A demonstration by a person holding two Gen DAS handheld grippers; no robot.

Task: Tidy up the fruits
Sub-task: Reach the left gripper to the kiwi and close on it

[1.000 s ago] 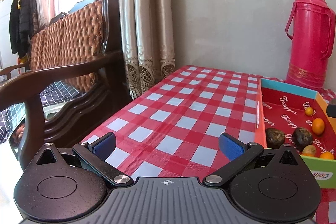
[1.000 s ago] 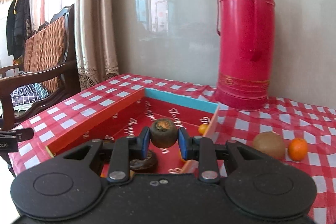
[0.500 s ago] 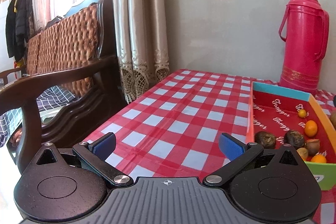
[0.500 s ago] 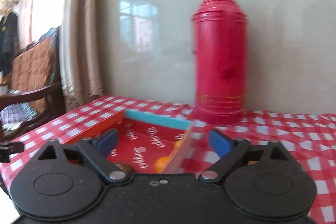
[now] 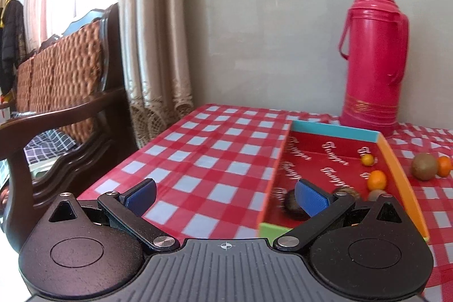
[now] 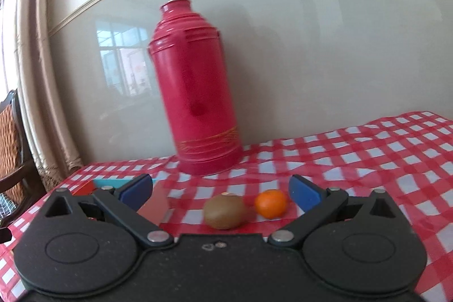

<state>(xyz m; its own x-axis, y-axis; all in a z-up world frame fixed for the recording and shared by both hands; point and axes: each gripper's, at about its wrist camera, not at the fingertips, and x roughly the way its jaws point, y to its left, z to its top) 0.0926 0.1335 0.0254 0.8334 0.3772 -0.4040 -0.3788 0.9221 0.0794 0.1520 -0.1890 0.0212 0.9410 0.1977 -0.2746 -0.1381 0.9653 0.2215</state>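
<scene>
A brown kiwi (image 6: 225, 212) and a small orange (image 6: 271, 203) lie side by side on the checked tablecloth, right of the fruit box. My right gripper (image 6: 220, 193) is open and empty, just short of them, with both between its fingers' line. The red box with orange and blue walls (image 5: 395, 160) holds two small oranges (image 5: 376, 179) and several dark fruits (image 5: 293, 204). My left gripper (image 5: 226, 196) is open and empty, at the box's near left corner. The kiwi (image 5: 423, 166) and orange (image 5: 444, 166) also show in the left wrist view.
A tall red thermos (image 6: 195, 115) stands at the back by the wall, behind the box (image 5: 373, 58). A wooden chair with a woven back (image 5: 59, 92) and curtains (image 5: 153, 33) are left of the table. The checked cloth (image 6: 382, 160) stretches right.
My right gripper let go of the dark fruit over the box, opened, and swung right to face the kiwi and orange. My left gripper turned right toward the box.
</scene>
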